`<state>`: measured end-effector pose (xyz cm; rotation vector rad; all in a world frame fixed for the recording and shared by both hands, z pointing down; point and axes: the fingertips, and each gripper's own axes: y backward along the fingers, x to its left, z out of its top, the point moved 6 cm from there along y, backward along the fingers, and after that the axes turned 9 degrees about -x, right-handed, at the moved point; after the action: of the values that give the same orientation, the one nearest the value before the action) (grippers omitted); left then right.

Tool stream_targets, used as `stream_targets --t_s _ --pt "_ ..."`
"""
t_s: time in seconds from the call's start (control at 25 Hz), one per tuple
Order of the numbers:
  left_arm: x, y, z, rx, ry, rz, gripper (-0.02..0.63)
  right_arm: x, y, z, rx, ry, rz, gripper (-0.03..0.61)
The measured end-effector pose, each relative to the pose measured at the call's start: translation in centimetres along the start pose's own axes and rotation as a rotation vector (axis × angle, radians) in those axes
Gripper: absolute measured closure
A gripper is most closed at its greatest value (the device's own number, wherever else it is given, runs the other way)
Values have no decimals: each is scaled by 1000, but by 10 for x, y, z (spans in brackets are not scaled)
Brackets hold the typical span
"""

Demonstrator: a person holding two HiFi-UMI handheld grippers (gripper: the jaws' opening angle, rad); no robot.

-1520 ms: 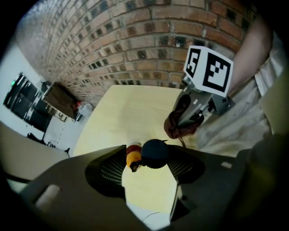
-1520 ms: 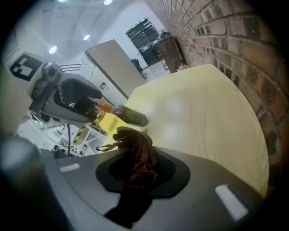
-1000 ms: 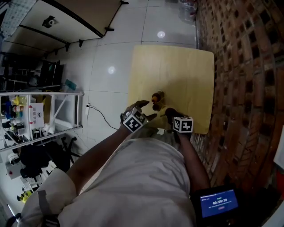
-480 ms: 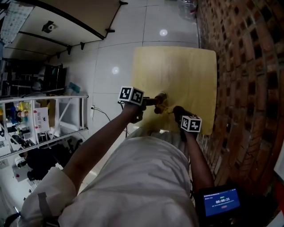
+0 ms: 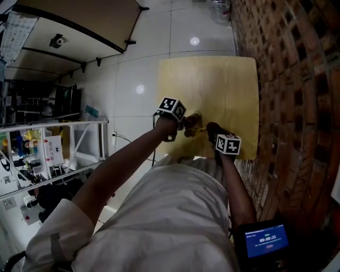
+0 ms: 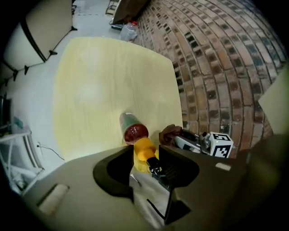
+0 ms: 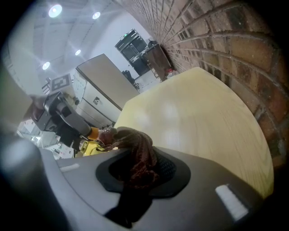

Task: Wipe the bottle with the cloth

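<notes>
A small bottle (image 6: 131,128) of red-brown liquid with an orange cap (image 6: 144,148) lies tilted on the yellow wooden table (image 5: 223,79). In the head view the bottle (image 5: 191,121) sits between my two hands. My left gripper (image 6: 145,155) has just been closing, and its jaws now hold the bottle's cap end between them. My right gripper (image 7: 135,158) is shut on a dark brown cloth (image 7: 135,151). The cloth (image 5: 212,129) hangs right beside the bottle (image 7: 106,134); whether the two touch I cannot tell. In the right gripper view the left gripper (image 7: 67,117) shows at the left.
A brick wall (image 5: 297,79) runs along the table's right edge. White tiled floor (image 5: 138,64) lies to the left, with a metal shelf rack (image 5: 48,149) of small items. A clear plastic jug (image 5: 222,10) stands on the floor beyond the table. A small timer screen (image 5: 264,241) glows lower right.
My left gripper has rolled over, sunk toward the bottle's cap end and narrowed its jaws round it. The right gripper with the cloth has shifted slightly beside the bottle.
</notes>
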<state>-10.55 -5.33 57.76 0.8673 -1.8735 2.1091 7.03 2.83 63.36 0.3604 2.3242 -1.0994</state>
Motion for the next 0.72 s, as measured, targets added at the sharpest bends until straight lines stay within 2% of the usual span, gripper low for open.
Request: stream_targets --t_s 0.28,0.52,0.64,0.72 --pt "-28 -1 -1 138 -316 159 437 3 3 26 -101 9 27 494" --pt "-52 -14 -1 232 -556 217 451 26 -8 55 -187 10 212 494" --pt "-59 -18 -5 252 -639 213 456 45 -18 55 -158 47 307 494" --pt "-65 -21 -7 256 -666 202 460 51 -27 49 -114 88 326 494"
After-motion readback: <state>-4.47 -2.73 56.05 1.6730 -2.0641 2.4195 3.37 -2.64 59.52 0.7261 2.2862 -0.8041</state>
